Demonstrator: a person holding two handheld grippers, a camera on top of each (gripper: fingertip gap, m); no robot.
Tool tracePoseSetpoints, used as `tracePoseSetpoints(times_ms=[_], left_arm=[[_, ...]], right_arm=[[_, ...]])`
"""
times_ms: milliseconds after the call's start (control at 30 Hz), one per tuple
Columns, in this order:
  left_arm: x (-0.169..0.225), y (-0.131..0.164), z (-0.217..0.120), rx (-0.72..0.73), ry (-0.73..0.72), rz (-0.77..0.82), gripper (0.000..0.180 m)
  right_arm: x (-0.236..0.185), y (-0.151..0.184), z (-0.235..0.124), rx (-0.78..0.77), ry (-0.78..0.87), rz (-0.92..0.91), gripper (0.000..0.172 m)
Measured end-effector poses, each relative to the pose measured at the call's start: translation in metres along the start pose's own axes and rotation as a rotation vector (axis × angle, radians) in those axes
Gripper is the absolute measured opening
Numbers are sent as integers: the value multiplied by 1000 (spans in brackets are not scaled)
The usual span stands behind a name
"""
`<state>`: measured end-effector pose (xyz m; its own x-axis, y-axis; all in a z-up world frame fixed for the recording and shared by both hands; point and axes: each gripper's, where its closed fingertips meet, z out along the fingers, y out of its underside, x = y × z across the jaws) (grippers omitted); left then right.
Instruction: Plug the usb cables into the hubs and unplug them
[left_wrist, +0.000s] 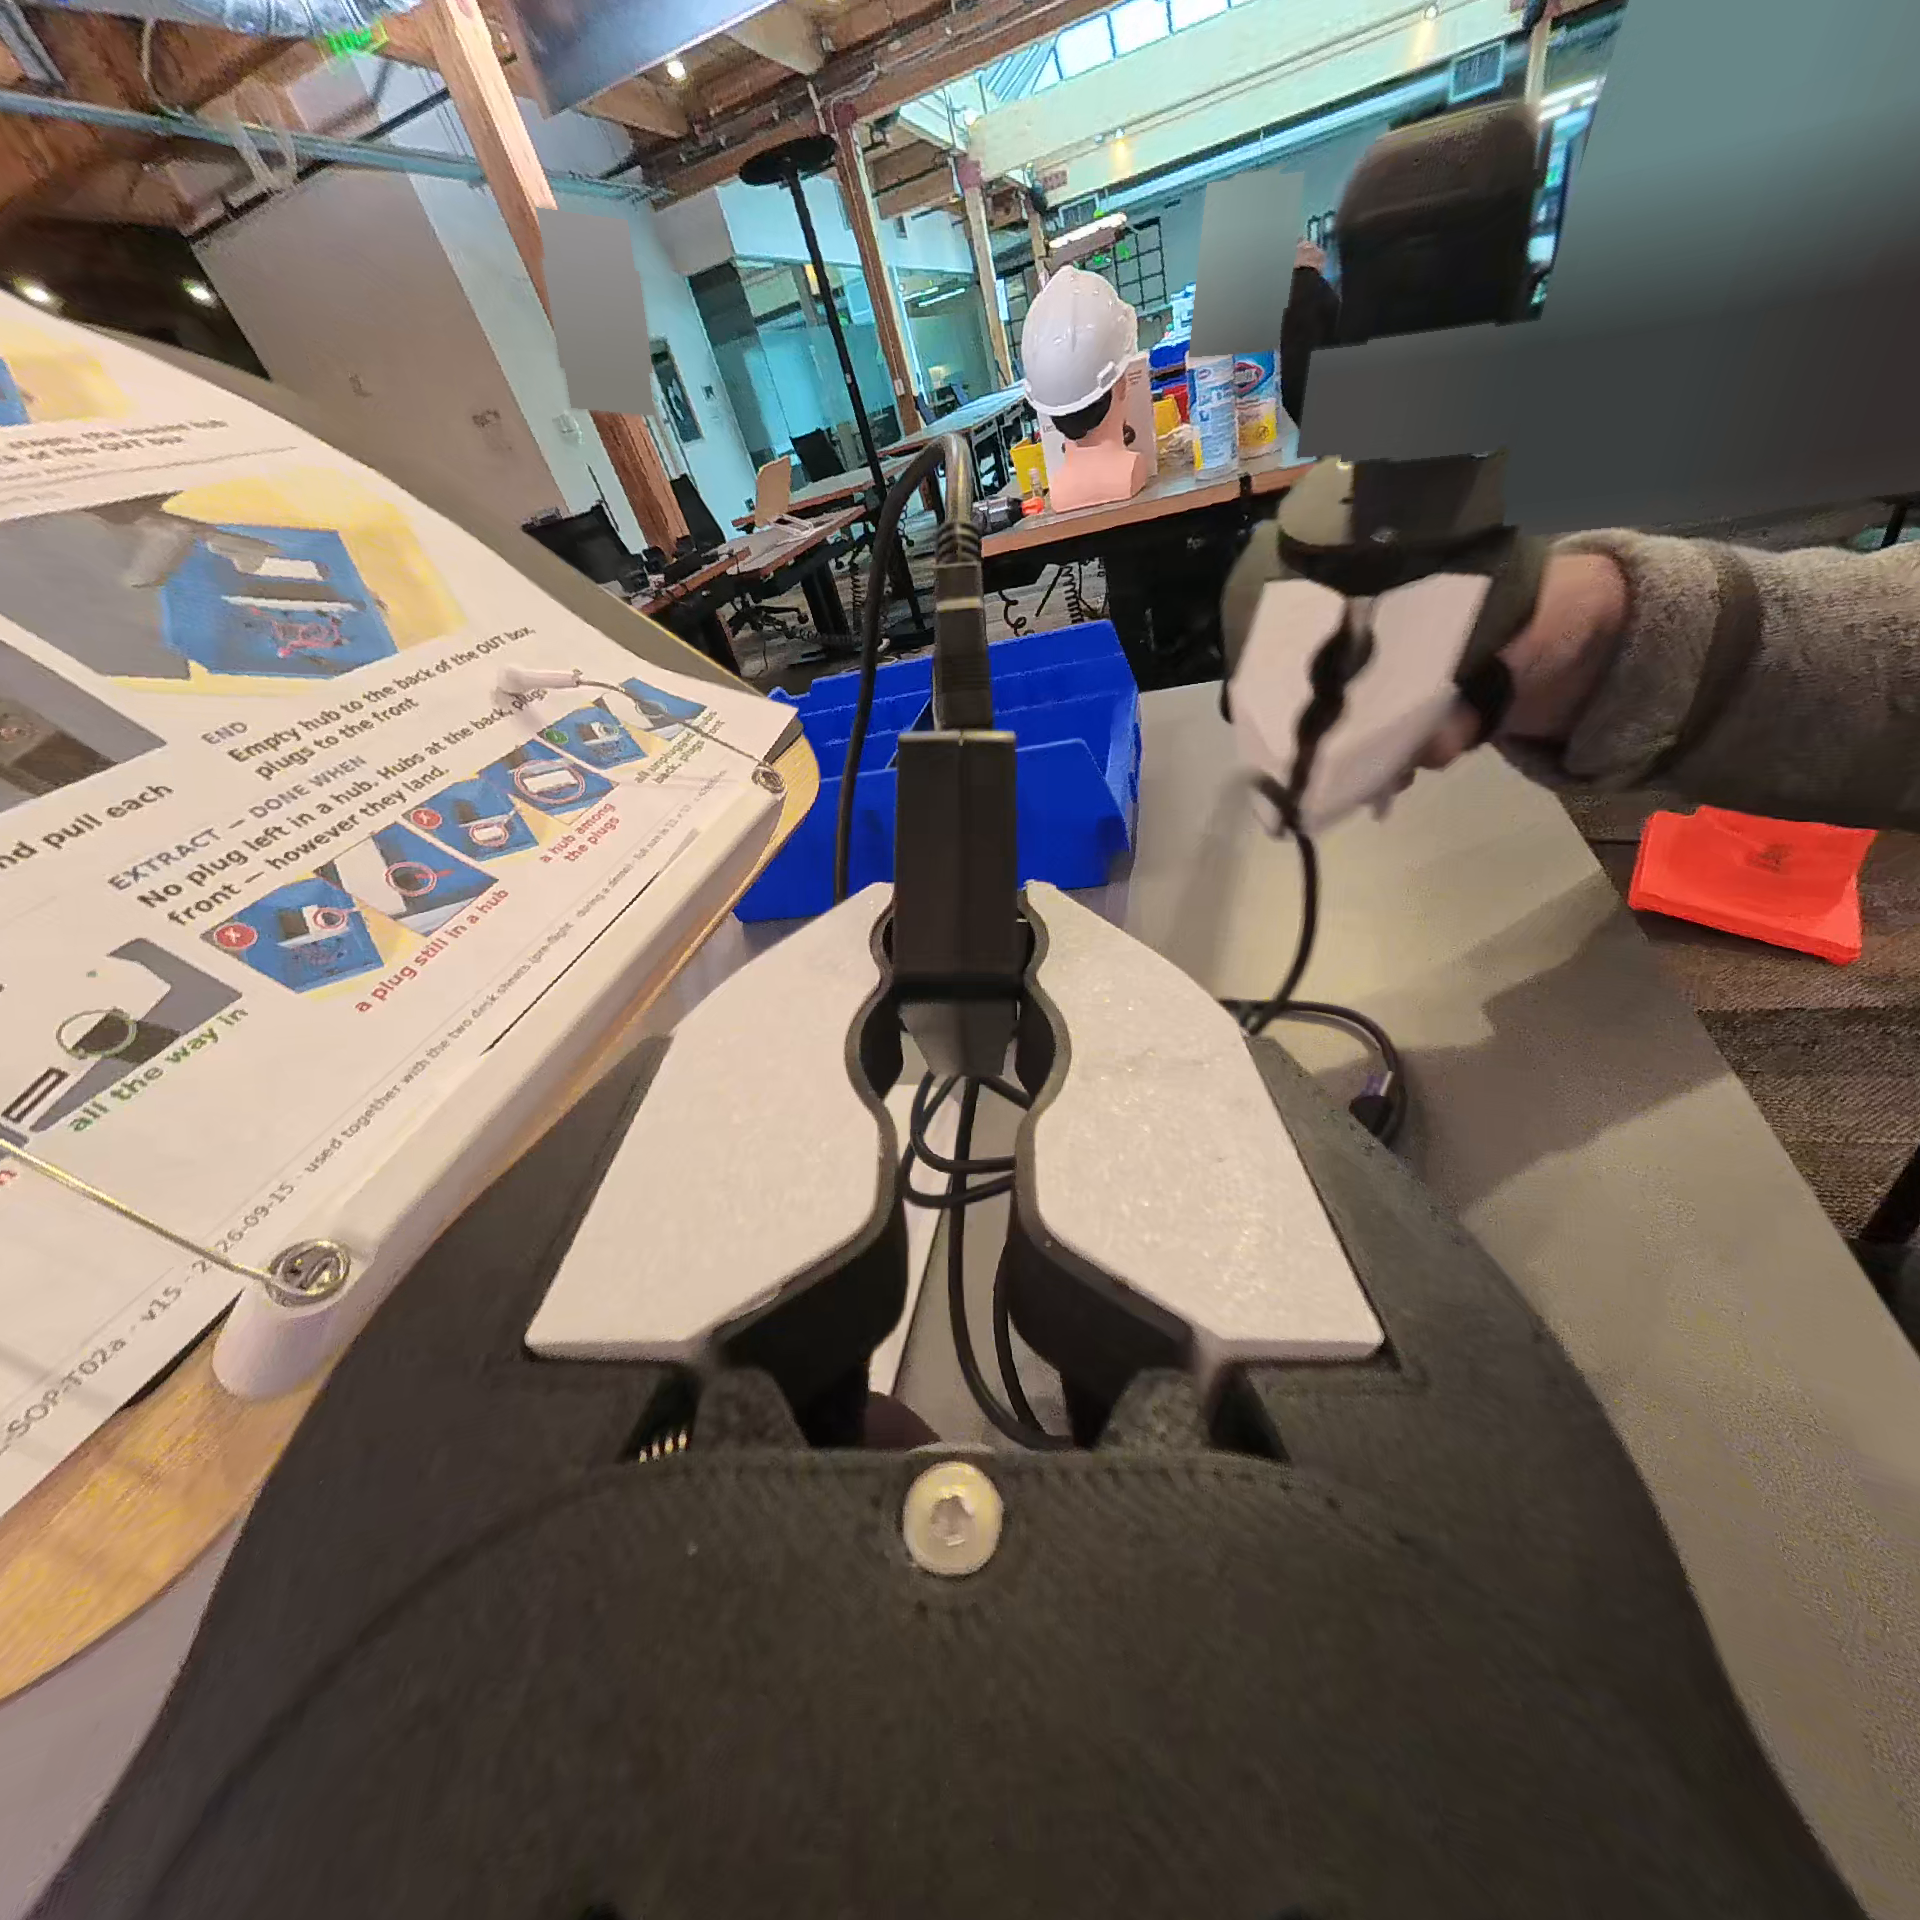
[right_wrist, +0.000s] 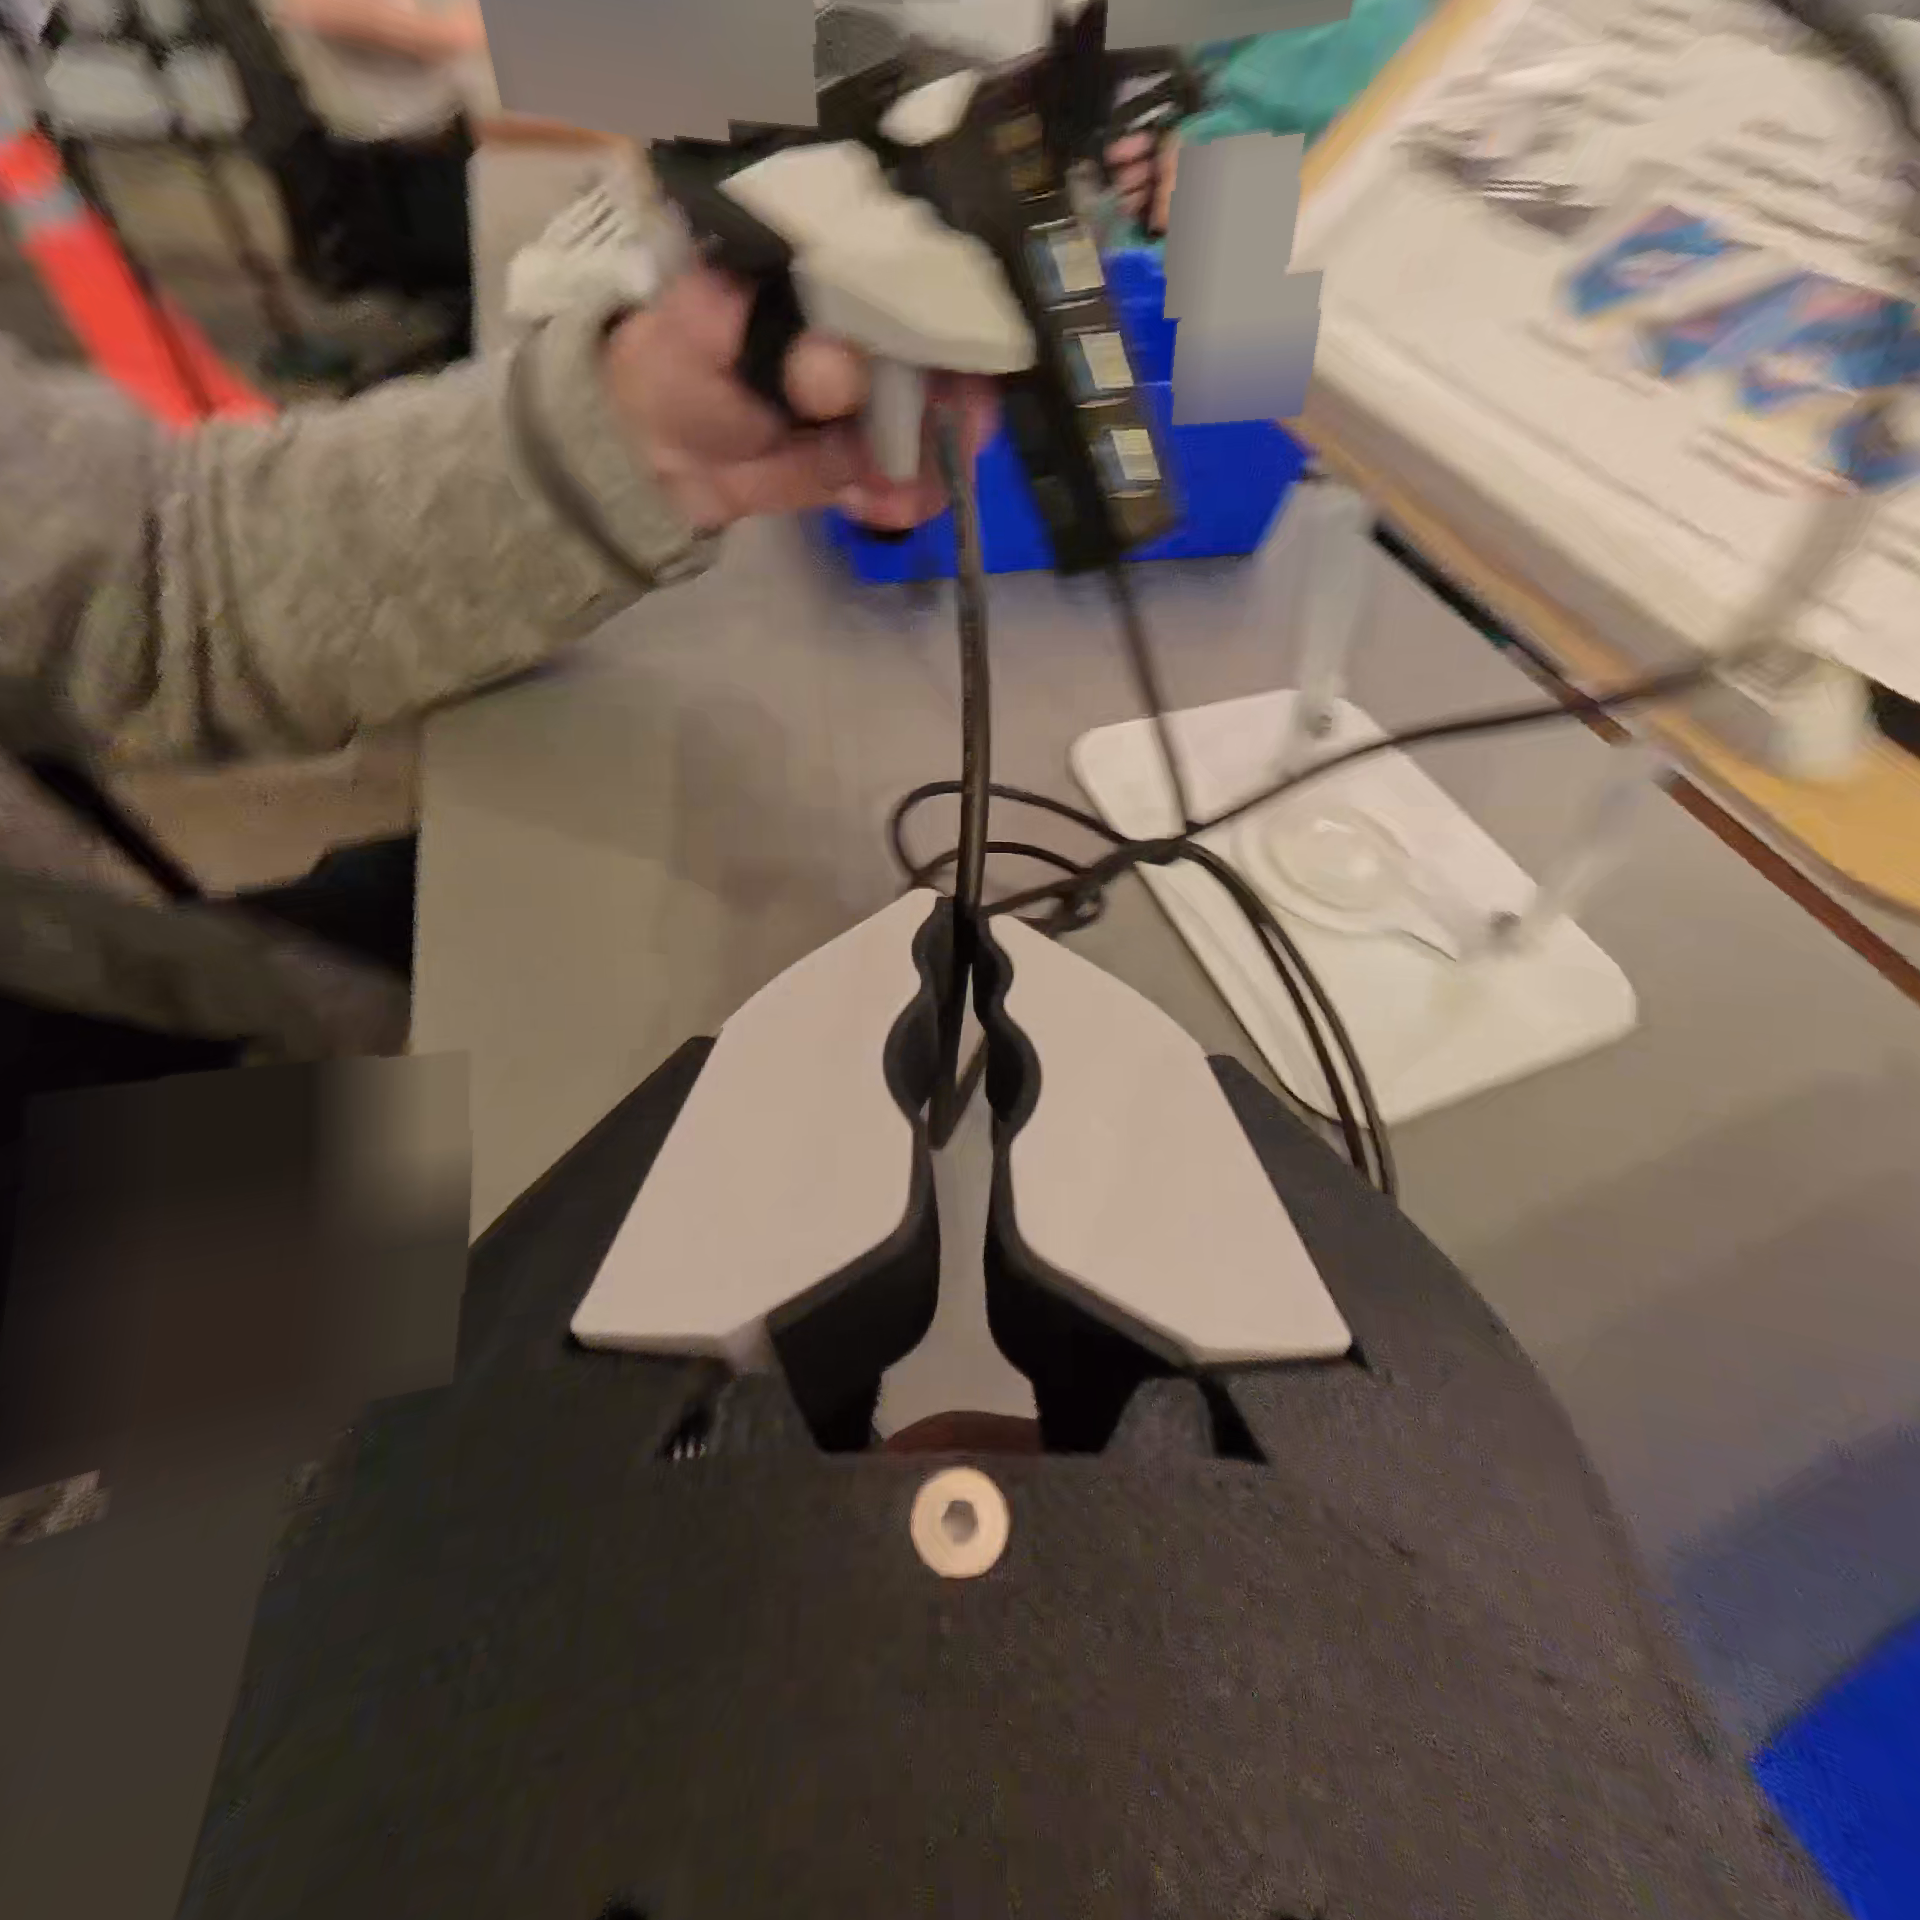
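My left gripper (left_wrist: 958, 940) is shut on a black USB hub (left_wrist: 954, 831) and holds it upright above the grey table (left_wrist: 1455, 935). A thick black cable (left_wrist: 951, 582) runs from the hub's top. In the right wrist view the hub (right_wrist: 1091, 343) shows a row of ports, held by the left gripper (right_wrist: 914, 281). My right gripper (right_wrist: 966, 925) is shut on a thin black cable (right_wrist: 971, 727) that leads up towards the hub. It also shows in the left wrist view (left_wrist: 1320, 727), with the cable (left_wrist: 1304, 894) hanging from its tips.
A blue bin (left_wrist: 1039, 779) stands behind the hub. An instruction sheet on a wooden stand (left_wrist: 312, 831) is at the left, its white base (right_wrist: 1403, 935) on the table. Loose cable loops (right_wrist: 1091, 862) lie on the table. A red packet (left_wrist: 1756, 883) lies at the right.
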<state>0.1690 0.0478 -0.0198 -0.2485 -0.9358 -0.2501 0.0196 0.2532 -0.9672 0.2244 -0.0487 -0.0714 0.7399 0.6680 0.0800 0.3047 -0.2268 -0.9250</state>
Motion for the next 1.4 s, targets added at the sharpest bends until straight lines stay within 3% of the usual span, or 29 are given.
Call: tracePoseSetpoints(times_ms=[167,300,400,433,467,533,600,700,800,900,1100,1200,1400], left_arm=[[-1,13,3,-38,-8,-27,17],[5,38,9,-114,8,-20,17],[7,50,8,-147,13,-29,17],[7,51,7,-143,8,-35,17],[6,53,6,-144,4,-43,17],[6,53,5,-132,0,-59,17],[6,56,4,-135,-8,-62,17],[9,57,4,-131,-10,-64,18],[9,59,4,-127,-13,-103,18],[10,61,4,-116,-12,-130,18],[19,71,1,-100,24,-220,17],[19,79,0,-118,34,-267,17],[35,117,7,-300,127,-467,17]], right_arm=[[33,51,-8,-148,121,170,3],[29,94,4,-329,145,151,4],[23,95,7,-347,120,122,6],[26,96,5,-371,136,109,28],[27,95,2,-389,150,99,38],[27,84,-2,-370,168,64,46],[24,70,-6,-353,189,42,68],[-2,48,3,-330,129,-25,77],[-18,47,28,-360,100,-66,77],[-5,56,50,-368,125,-13,80],[18,53,66,-304,156,-38,76],[22,66,73,-346,114,-17,74],[20,67,86,-277,58,-37,79]])
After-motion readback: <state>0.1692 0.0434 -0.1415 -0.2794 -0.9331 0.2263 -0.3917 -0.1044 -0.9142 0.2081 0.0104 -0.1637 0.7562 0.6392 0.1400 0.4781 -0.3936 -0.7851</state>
